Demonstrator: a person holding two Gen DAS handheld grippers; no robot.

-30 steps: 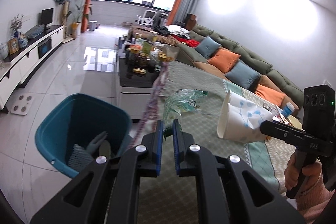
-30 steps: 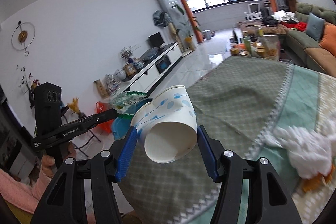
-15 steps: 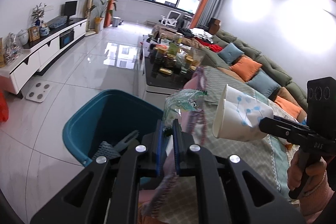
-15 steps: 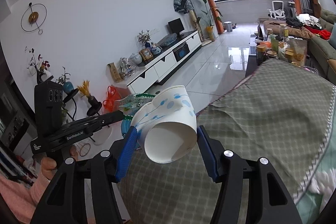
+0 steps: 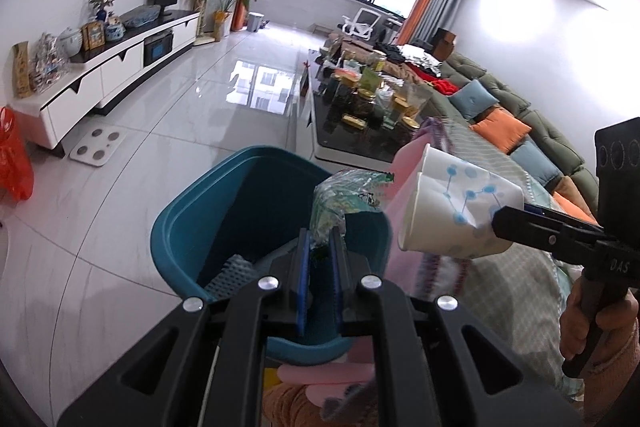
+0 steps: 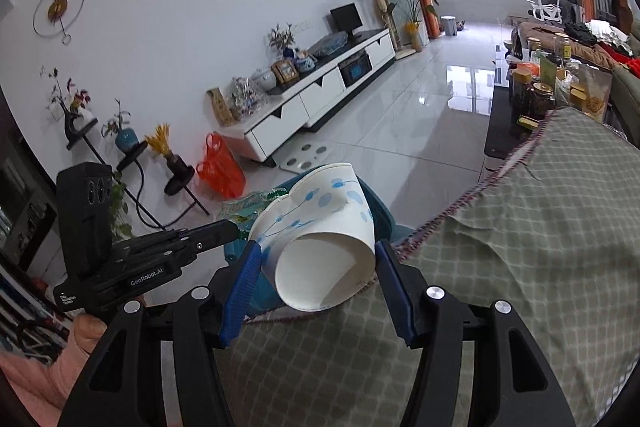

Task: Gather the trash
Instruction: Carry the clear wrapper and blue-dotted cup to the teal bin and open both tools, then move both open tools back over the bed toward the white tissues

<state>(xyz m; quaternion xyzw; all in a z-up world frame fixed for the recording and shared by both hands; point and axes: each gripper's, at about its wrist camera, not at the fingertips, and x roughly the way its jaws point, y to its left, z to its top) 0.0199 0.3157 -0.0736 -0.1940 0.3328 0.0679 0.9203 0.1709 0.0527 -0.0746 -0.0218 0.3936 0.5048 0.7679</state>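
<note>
Clearly, left hand-held gripper [image 6: 230,230] reads "GenRobot.AI".

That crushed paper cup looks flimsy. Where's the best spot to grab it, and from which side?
Across its side walls near the base, as the right gripper does now. The paper cup lies sideways, its dented rim pointing away, so coming from the closed bottom lets the pads squeeze the stiffer end.
</note>
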